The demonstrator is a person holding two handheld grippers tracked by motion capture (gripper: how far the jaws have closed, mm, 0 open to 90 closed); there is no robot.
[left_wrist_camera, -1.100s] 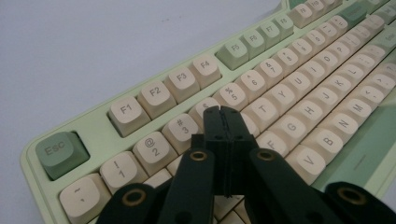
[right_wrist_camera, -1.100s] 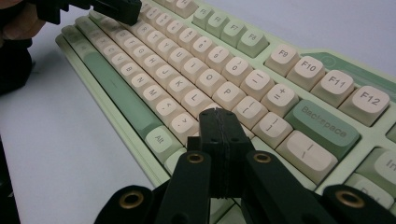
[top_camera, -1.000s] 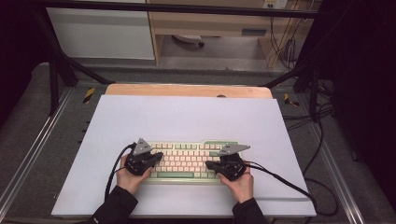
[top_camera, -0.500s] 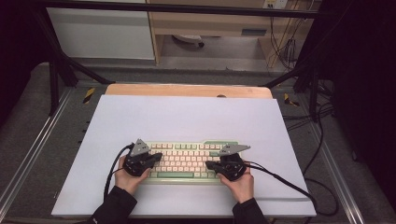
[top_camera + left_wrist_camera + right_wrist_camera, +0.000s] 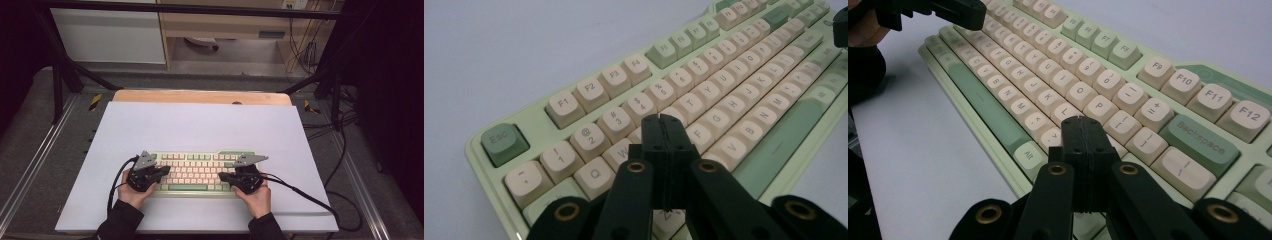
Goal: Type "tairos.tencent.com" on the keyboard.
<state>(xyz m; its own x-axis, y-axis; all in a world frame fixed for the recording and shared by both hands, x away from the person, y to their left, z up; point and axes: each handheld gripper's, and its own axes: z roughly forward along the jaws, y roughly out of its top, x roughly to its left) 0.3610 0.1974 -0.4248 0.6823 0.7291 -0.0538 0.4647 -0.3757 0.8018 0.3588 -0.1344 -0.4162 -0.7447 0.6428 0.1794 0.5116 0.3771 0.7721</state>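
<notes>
Keyboard [image 5: 200, 172] lies lower centre of high view on white worktop [image 5: 200, 125], long axis left-right. We hold left gripper [image 5: 667, 122] over letter keys at its left end, right gripper [image 5: 1083, 125] at right end; both fingers clenched, empty.

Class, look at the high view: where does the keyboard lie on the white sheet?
The keyboard lies near the sheet's front edge, about centred, with the left gripper over its left end and the right gripper over its right.
</notes>
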